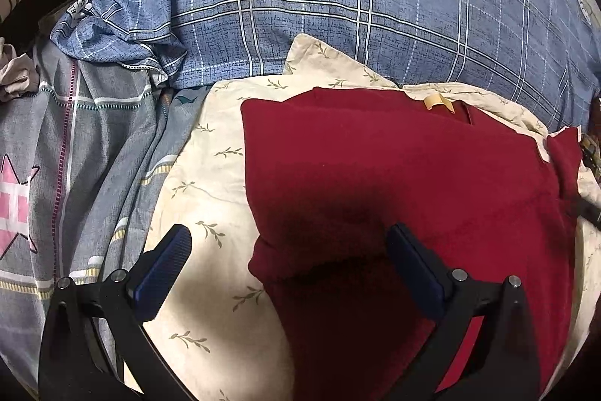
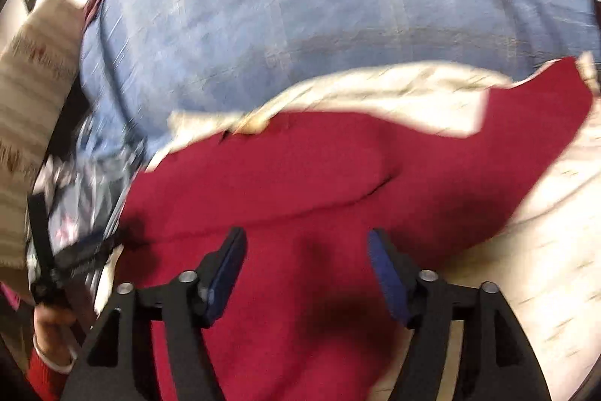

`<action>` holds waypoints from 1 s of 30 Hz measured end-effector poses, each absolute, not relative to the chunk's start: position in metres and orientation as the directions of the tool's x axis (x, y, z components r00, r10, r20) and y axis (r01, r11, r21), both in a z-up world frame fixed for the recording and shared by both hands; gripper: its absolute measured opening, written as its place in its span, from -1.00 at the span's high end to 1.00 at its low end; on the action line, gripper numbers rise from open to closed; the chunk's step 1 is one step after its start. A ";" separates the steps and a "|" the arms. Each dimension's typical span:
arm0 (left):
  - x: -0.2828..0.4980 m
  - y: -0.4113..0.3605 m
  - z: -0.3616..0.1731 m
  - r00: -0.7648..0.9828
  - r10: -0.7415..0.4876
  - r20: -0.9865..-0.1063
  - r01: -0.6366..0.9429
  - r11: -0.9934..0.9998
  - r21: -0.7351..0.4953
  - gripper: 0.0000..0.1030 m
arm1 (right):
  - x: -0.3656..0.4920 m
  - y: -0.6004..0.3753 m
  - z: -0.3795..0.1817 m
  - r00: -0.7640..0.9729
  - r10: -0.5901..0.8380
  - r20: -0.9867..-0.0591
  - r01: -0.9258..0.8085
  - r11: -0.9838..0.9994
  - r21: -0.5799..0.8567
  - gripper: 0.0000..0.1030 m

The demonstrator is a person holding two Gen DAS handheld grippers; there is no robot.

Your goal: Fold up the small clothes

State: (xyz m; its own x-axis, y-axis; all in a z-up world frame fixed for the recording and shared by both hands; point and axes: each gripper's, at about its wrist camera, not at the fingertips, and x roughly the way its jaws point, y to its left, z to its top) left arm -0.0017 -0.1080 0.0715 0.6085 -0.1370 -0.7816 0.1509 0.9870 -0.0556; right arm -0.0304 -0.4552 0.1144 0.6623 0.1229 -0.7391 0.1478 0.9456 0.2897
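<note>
The dark red fleece garment (image 1: 394,175) lay on a cream leaf-print cloth (image 1: 210,183) on the bed, its near-left edge between the gaping left claw (image 1: 289,250), nearer than the empty, parted right claw (image 2: 306,258).

We see the garment (image 1: 394,175) lying on a leaf-print cloth (image 1: 210,175), which juts out from under it on the left and behind. Behind both sits a plaid pillow (image 1: 338,6); a star-print sheet (image 1: 56,156) lies left of the cloth. Our left gripper (image 1: 289,250) hangs over the garment's near left edge, one finger above the cloth, the other above the garment. Our right gripper (image 2: 306,262) hangs over the garment's near part, the pillow beyond it.
</note>
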 end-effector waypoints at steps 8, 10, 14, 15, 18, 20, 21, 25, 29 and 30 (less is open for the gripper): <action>-0.001 -0.108 0.072 0.606 -0.153 -0.780 0.147 0.986 -0.079 -1.00 | -0.021 -0.618 0.099 0.622 -0.075 -0.779 0.501 0.803 0.323 -0.42; 0.002 -0.110 0.070 0.601 -0.148 -0.785 0.149 0.986 -0.072 -1.00 | -0.018 -0.649 0.091 0.616 -0.100 -0.781 0.546 0.770 0.331 -0.42; 0.007 -0.111 0.066 0.592 -0.140 -0.794 0.147 0.987 -0.064 -1.00 | -0.014 -0.692 0.076 0.633 -0.117 -0.766 0.605 0.692 0.394 -0.42; 0.008 -0.111 0.064 0.590 -0.136 -0.796 0.146 0.987 -0.061 -1.00 | -0.011 -0.701 0.072 0.643 -0.111 -0.758 0.606 0.680 0.414 -0.42; 0.011 -0.111 0.061 0.586 -0.121 -0.801 0.141 0.989 -0.046 -1.00 | -0.003 -0.709 0.069 0.669 -0.135 -0.731 0.607 0.666 0.433 -0.42; 0.012 -0.111 0.059 0.582 -0.114 -0.805 0.138 0.990 -0.040 -1.00 | 0.004 -0.714 0.067 0.667 -0.160 -0.728 0.619 0.664 0.421 -0.34; 0.013 -0.110 0.058 0.580 -0.115 -0.806 0.140 0.989 -0.040 -1.00 | 0.007 -0.714 0.067 0.659 -0.168 -0.733 0.625 0.665 0.410 -0.10; 0.014 -0.108 0.060 0.582 -0.117 -0.804 0.138 0.989 -0.045 -1.00 | 0.003 -0.709 0.083 0.675 -0.155 -0.721 0.607 0.672 0.424 0.65; 0.012 -0.106 0.063 0.588 -0.129 -0.799 0.135 0.989 -0.060 -1.00 | -0.003 -0.675 0.130 0.716 -0.125 -0.687 0.495 0.784 0.374 0.86; 0.011 -0.105 0.064 0.589 -0.131 -0.797 0.135 0.989 -0.063 -1.00 | -0.004 -0.661 0.145 0.734 -0.113 -0.670 0.453 0.816 0.359 0.90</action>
State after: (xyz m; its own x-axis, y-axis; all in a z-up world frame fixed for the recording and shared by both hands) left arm 0.0114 -0.1055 0.0644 0.5893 -0.1312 -0.7972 0.1351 0.9888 -0.0628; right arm -0.0043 -0.6612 0.1450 0.7340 -0.1128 -0.6698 0.4530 0.8161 0.3589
